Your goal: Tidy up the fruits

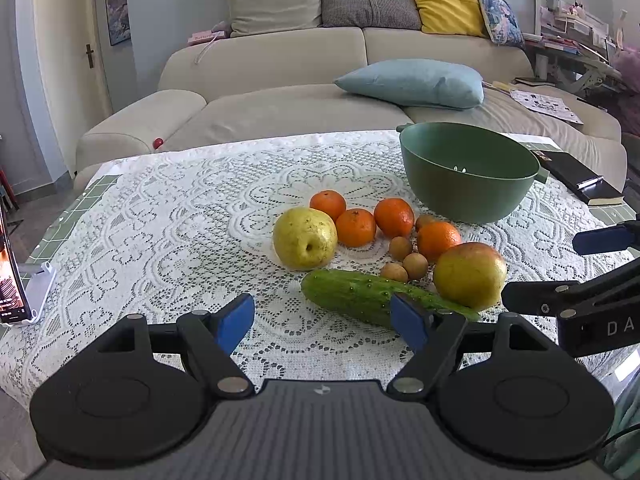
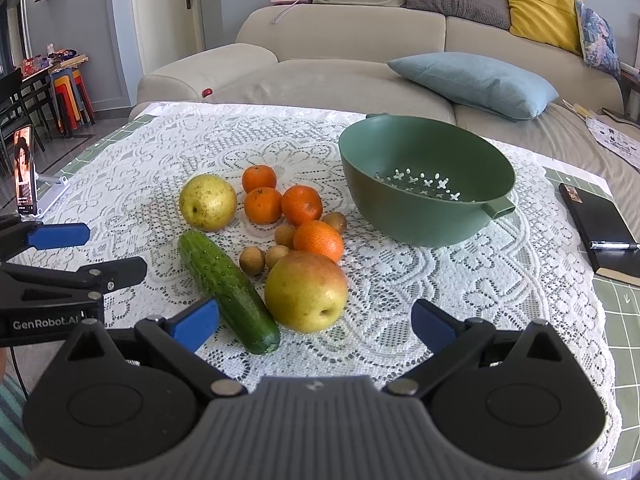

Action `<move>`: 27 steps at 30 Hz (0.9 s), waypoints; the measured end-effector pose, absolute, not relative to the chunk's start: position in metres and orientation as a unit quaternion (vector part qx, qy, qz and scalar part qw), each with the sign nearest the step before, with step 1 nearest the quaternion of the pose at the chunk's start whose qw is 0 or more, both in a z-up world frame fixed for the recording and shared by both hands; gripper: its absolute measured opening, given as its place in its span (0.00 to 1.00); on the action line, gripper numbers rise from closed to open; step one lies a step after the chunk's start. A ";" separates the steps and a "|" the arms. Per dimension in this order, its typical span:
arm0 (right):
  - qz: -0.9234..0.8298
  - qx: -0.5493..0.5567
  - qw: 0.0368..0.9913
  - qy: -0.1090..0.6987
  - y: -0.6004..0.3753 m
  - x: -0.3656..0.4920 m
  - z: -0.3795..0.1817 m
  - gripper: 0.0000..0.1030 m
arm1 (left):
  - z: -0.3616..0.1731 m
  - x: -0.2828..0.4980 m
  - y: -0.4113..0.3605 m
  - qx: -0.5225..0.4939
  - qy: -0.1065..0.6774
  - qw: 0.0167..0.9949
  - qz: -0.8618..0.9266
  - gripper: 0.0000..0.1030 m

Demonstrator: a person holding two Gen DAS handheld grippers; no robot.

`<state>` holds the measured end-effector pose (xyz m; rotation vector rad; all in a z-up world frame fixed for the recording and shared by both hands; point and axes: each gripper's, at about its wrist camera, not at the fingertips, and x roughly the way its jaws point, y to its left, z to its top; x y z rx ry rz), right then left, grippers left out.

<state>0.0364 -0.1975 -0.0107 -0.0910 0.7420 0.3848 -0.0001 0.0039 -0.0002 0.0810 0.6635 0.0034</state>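
A cluster of produce lies mid-table on the lace cloth: a yellow pear [image 1: 305, 239] [image 2: 207, 201], several tangerines [image 1: 355, 227] [image 2: 301, 205], small brown longans [image 1: 400, 248] [image 2: 252, 261], a cucumber [image 1: 368, 296] [image 2: 228, 290] and a yellow-red apple [image 1: 469, 275] [image 2: 305, 291]. An empty green colander bowl [image 1: 469, 171] [image 2: 426, 180] stands behind them to the right. My left gripper [image 1: 322, 326] is open just short of the cucumber. My right gripper [image 2: 314, 326] is open, with the apple and the cucumber's end in front of its gap. Neither holds anything.
A phone on a white stand [image 1: 12, 280] [image 2: 25, 172] sits at the table's left edge. A black notebook with a pen [image 1: 580, 178] [image 2: 604, 228] lies at the right edge. A sofa with cushions [image 1: 280, 80] runs behind the table.
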 end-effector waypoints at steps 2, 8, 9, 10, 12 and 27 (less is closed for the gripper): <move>0.187 -0.044 0.913 0.361 -0.197 0.037 -0.011 0.96 | -0.001 0.000 0.004 0.039 0.327 0.944 0.002 0.88; 0.187 -0.043 0.911 0.365 -0.197 0.039 -0.011 0.96 | -0.003 0.000 0.004 0.038 0.328 0.944 0.002 0.88; 0.187 -0.043 0.911 0.366 -0.197 0.039 -0.012 0.96 | -0.003 0.000 0.004 0.037 0.328 0.944 0.002 0.88; 0.188 -0.043 0.910 0.366 -0.197 0.039 -0.012 0.96 | -0.003 0.002 0.004 0.037 0.330 0.943 0.002 0.88; 0.188 -0.044 0.910 0.367 -0.196 0.040 -0.013 0.96 | -0.003 0.003 0.004 0.036 0.332 0.943 0.002 0.88; 0.201 0.058 0.905 0.371 -0.217 0.060 -0.022 0.94 | -0.001 0.012 0.020 -0.024 0.329 0.944 -0.024 0.76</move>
